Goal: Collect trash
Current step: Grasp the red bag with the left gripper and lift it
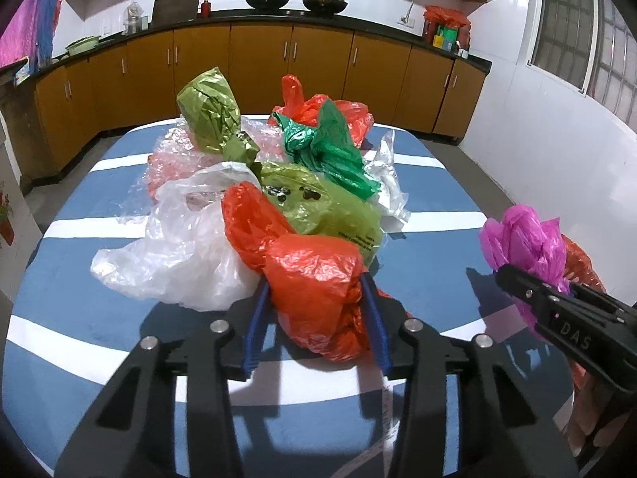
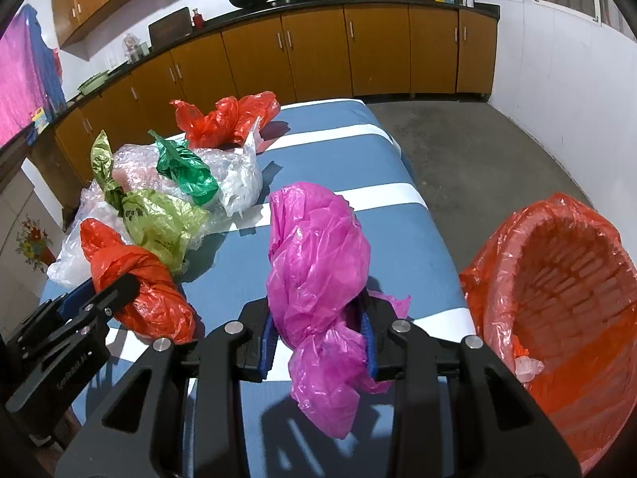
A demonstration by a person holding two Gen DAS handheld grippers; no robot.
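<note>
A pile of crumpled plastic bags lies on a blue and white striped table [image 1: 79, 271]: white [image 1: 179, 255], light green [image 1: 330, 207], dark green [image 1: 326, 147], olive [image 1: 211, 111] and a far red one [image 1: 342, 111]. My left gripper [image 1: 316, 298] is shut on a knotted red bag [image 1: 318, 279], also visible in the right wrist view [image 2: 151, 298]. My right gripper [image 2: 318, 326] is shut on a pink bag [image 2: 318, 255] held above the table's right side; it also shows in the left wrist view [image 1: 521, 239].
A red basket lined with a red bag [image 2: 565, 310] stands off the table's right edge, with a bit of clear plastic inside. Brown kitchen cabinets [image 1: 258, 59] run along the back wall. Grey floor [image 2: 458, 151] lies to the right.
</note>
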